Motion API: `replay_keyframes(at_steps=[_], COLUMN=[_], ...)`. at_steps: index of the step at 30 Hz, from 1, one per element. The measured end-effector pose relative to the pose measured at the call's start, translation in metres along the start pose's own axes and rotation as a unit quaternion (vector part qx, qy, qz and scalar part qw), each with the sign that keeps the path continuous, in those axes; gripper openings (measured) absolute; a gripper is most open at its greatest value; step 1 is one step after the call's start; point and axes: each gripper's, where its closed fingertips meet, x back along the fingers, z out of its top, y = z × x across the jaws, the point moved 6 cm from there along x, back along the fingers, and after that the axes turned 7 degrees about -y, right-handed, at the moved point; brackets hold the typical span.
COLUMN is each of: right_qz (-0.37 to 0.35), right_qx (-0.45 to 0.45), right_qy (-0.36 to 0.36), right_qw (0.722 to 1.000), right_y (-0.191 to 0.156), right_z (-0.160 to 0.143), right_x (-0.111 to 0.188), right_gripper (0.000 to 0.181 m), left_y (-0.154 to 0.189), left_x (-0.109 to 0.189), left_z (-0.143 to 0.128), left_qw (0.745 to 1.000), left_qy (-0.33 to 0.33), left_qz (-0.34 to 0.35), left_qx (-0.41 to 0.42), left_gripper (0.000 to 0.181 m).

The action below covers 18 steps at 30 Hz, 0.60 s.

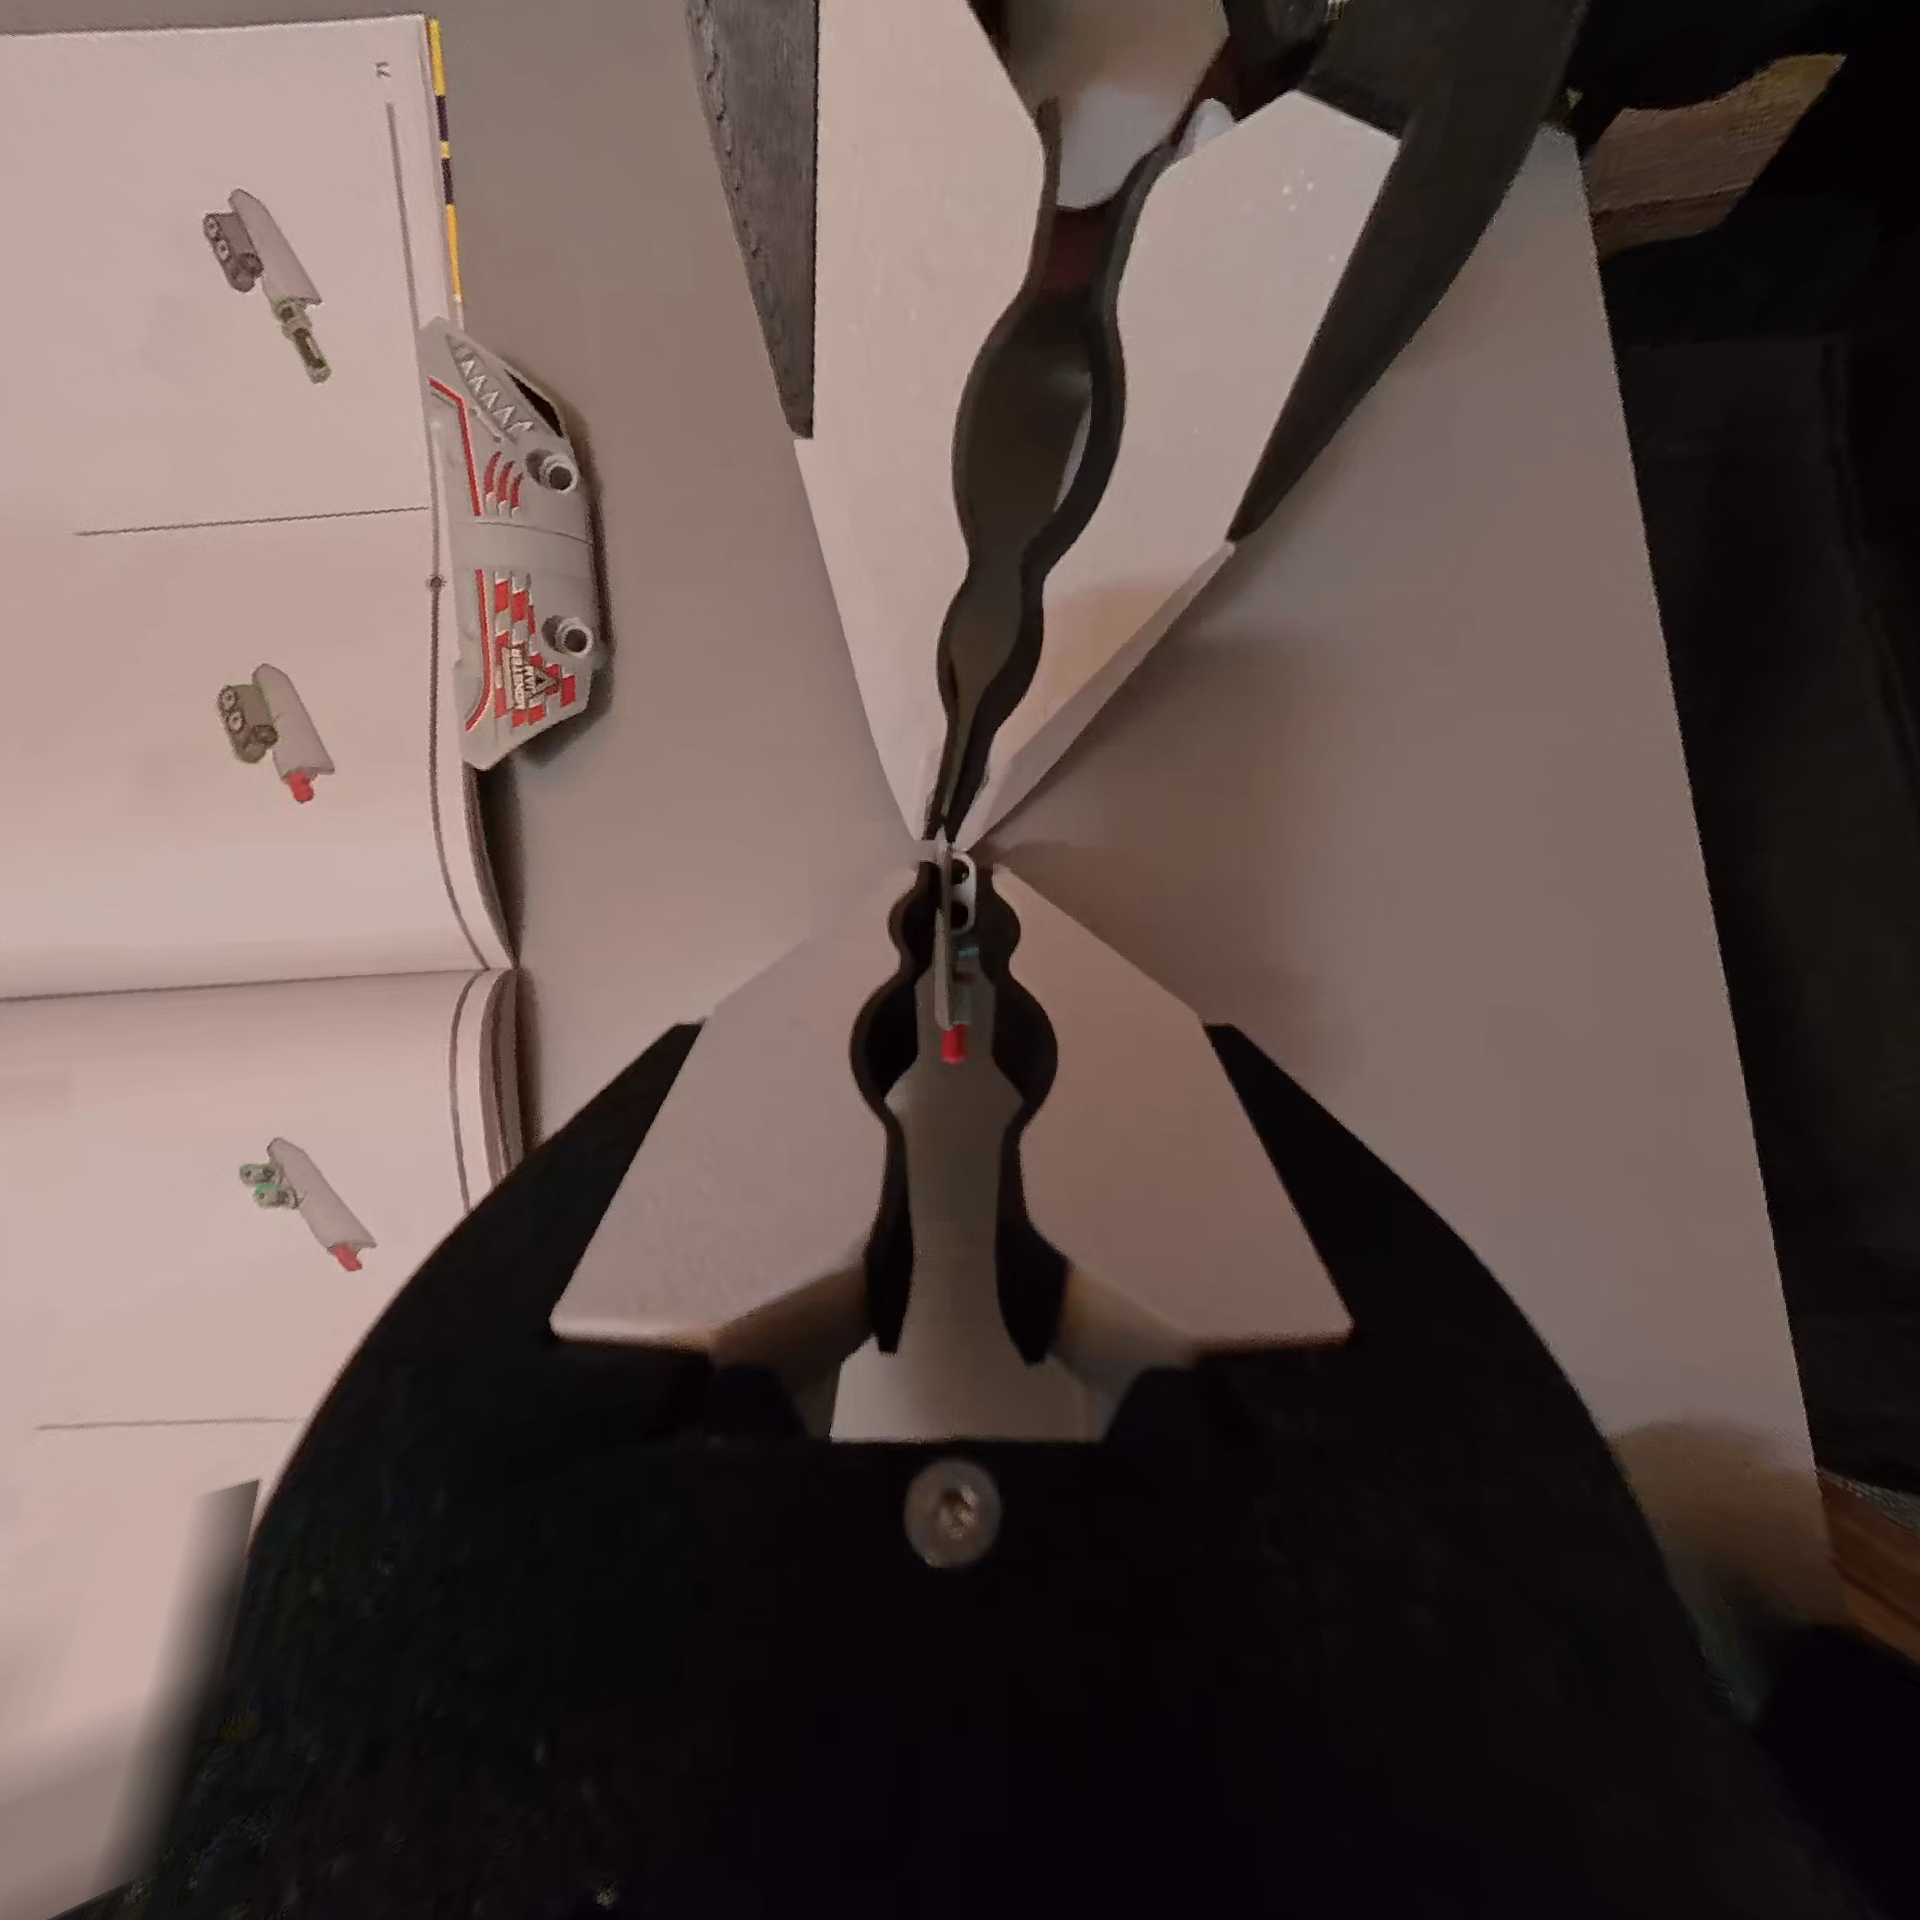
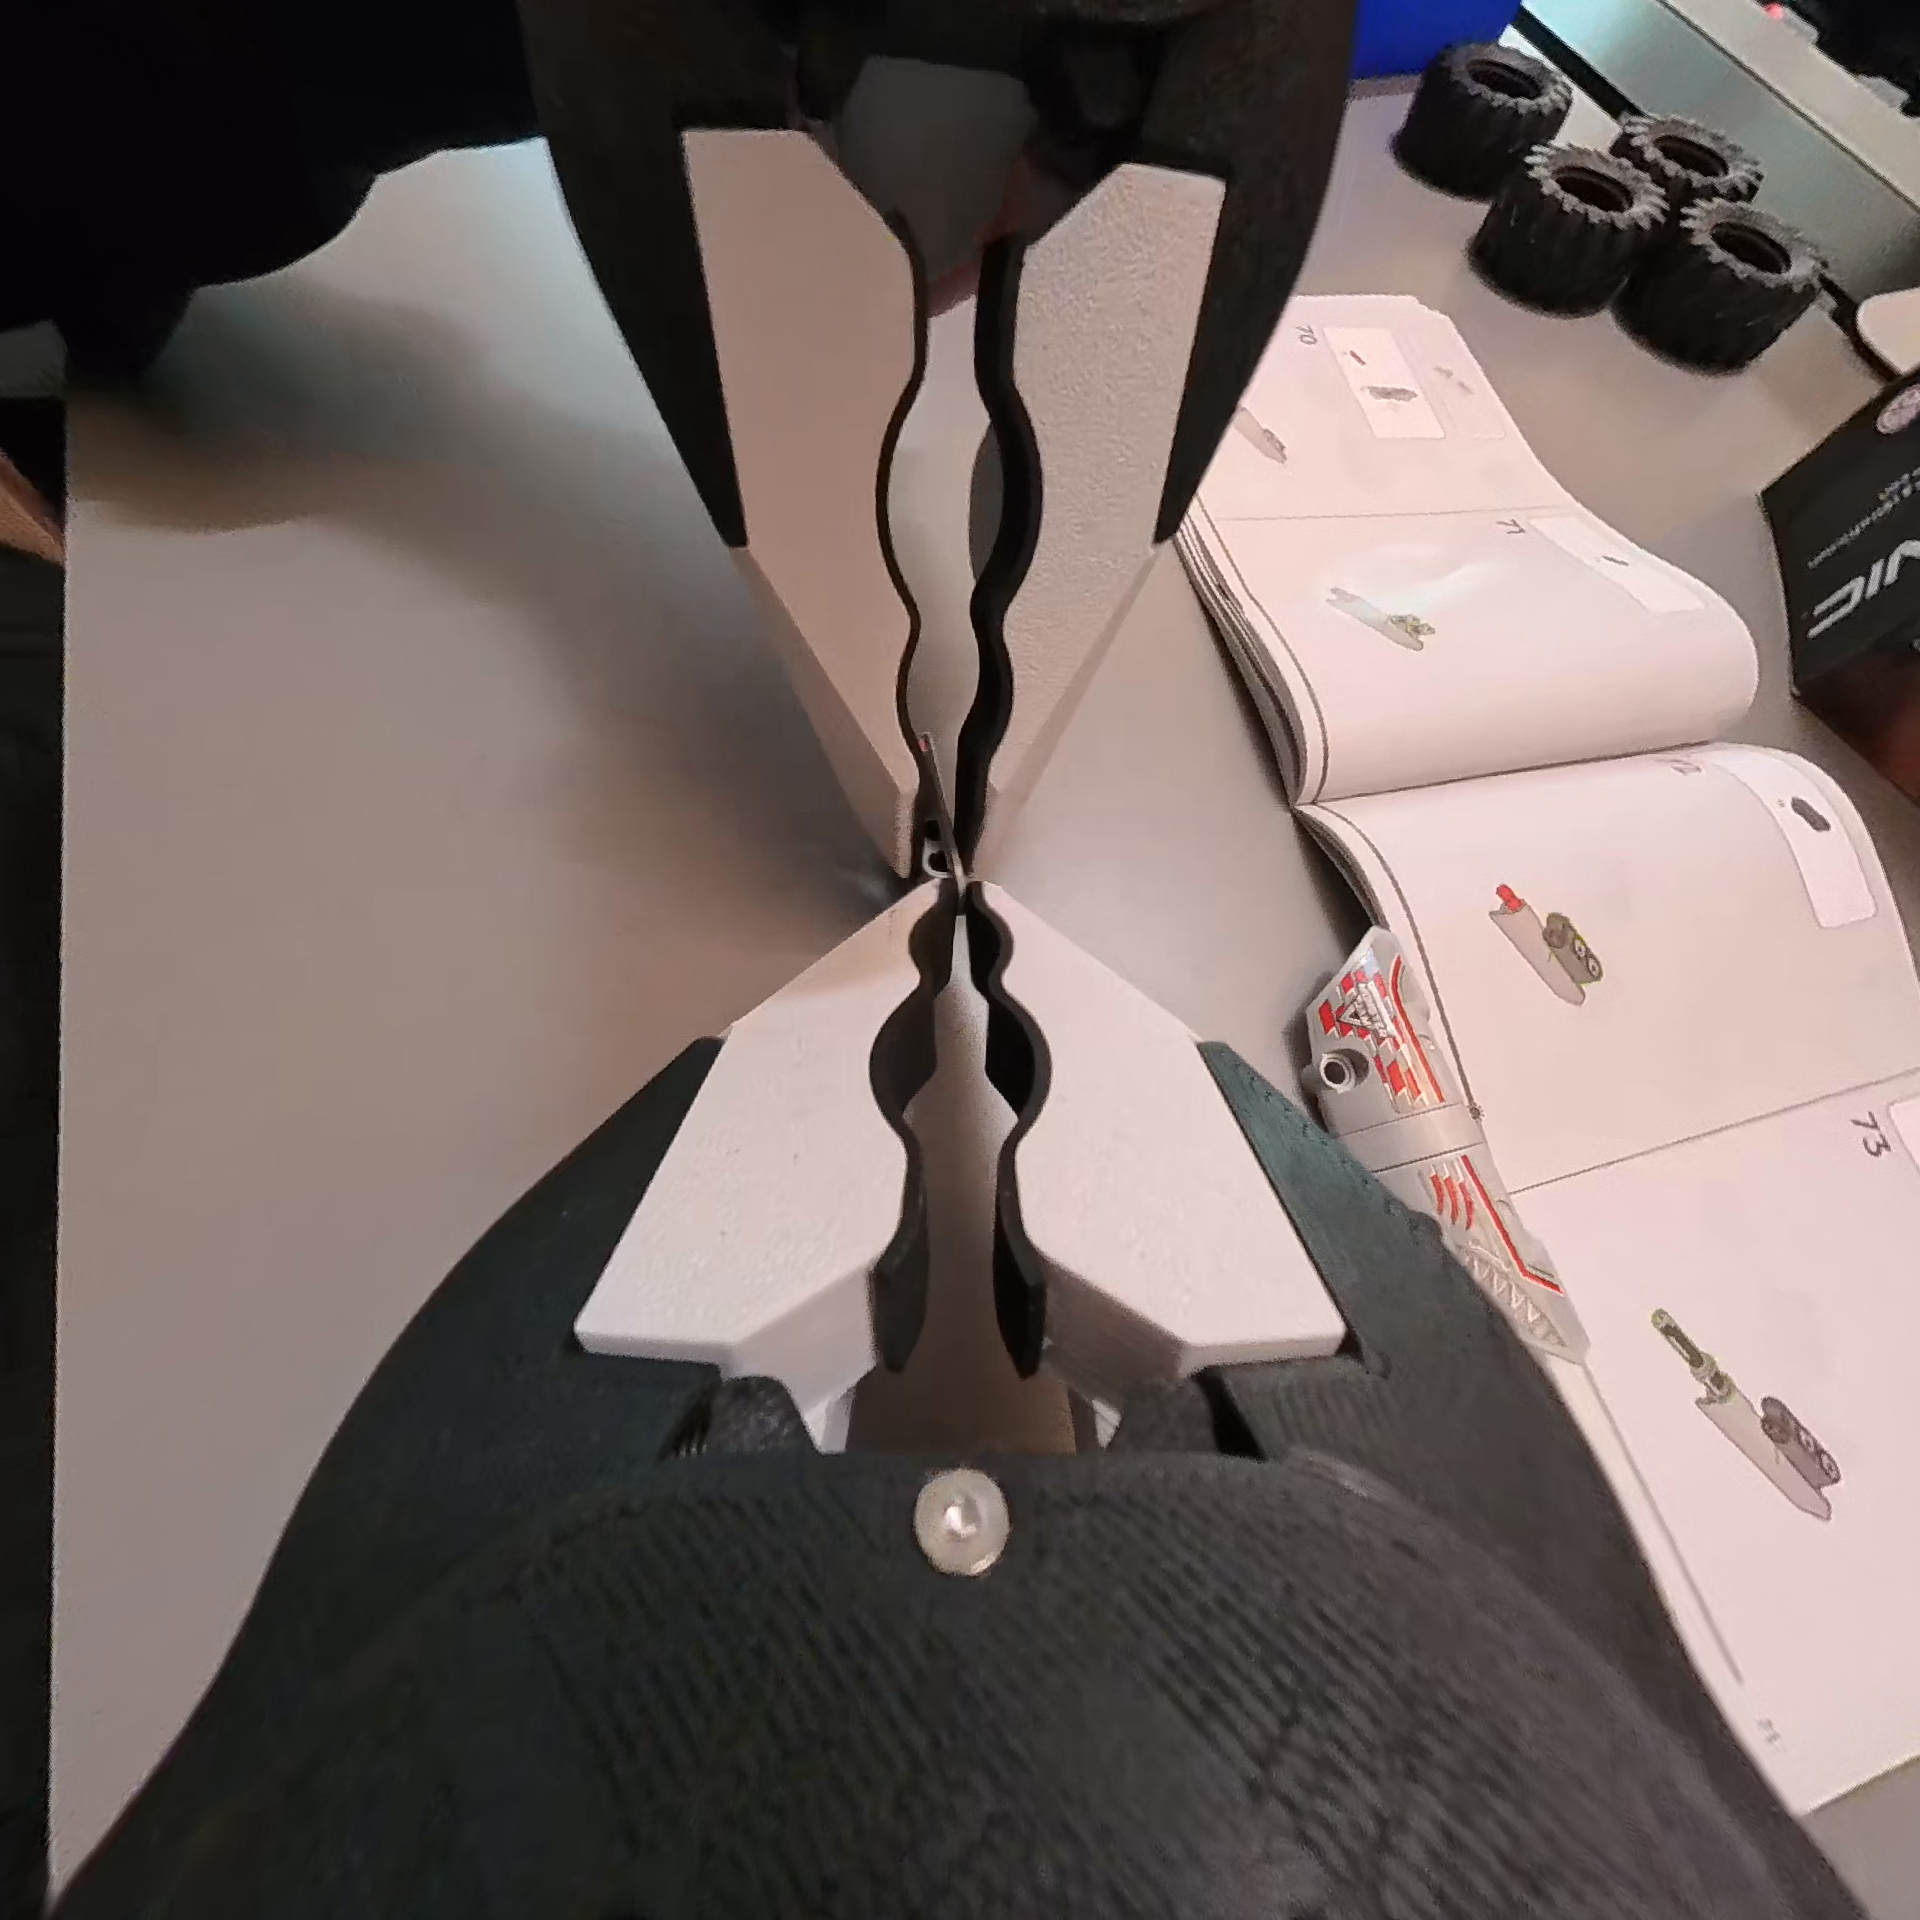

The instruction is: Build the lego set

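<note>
Lego sub-assembly (image 1: 954, 961), a slim grey piece with a red pin at one end, sits pinched in the left gripper (image 1: 951, 914) above the grey table (image 1: 665, 644). Meeting it tip to tip, the right gripper (image 2: 951, 883) is pressed nearly together; whether it grips anything cannot be told. A printed grey panel (image 1: 514, 551) lies against the open instruction booklet (image 1: 208, 582), black tyres (image 2: 1652, 197) beyond.

Surface (image 2: 416, 623) left of tools: open. Right: booklet (image 2: 1558, 935), decorated panel (image 2: 1392, 1101); tyres (image 2: 1662, 239) far right.
</note>
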Motion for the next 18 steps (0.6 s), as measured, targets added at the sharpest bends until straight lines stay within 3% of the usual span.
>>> replay_keyframes(at_steps=[1,6,7,14,18], right_qz=[-0.003,-0.002,-0.009,0.036,0.024], right_qx=[-0.009,-0.009,-0.008,-0.014,-0.016], right_qy=[-0.003,-0.073,-0.060,-0.056,-0.057], right_qw=[1.000,0.997,0.998,0.998,0.998], right_y=[0.000,-0.003,-0.002,-0.001,-0.001], right_z=[0.001,-0.008,-0.005,-0.004,-0.005], right_x=[0.000,-0.009,-0.011,-0.017,-0.017], right_gripper=[0.004,0.024,0.025,0.012,0.009], left_y=[0.000,-0.001,-0.002,-0.006,-0.004], left_x=[0.000,0.000,0.000,-0.001,-0.001], left_z=[0.000,0.000,0.000,0.000,0.001], left_qw=[1.000,1.000,1.000,0.999,0.999], left_qy=[-0.001,0.001,0.001,0.003,0.000], left_qz=[0.005,0.002,-0.003,-0.034,-0.014], left_qx=[0.000,0.018,0.024,0.035,0.031], left_gripper=[0.004,0.004,0.004,0.004,0.004])
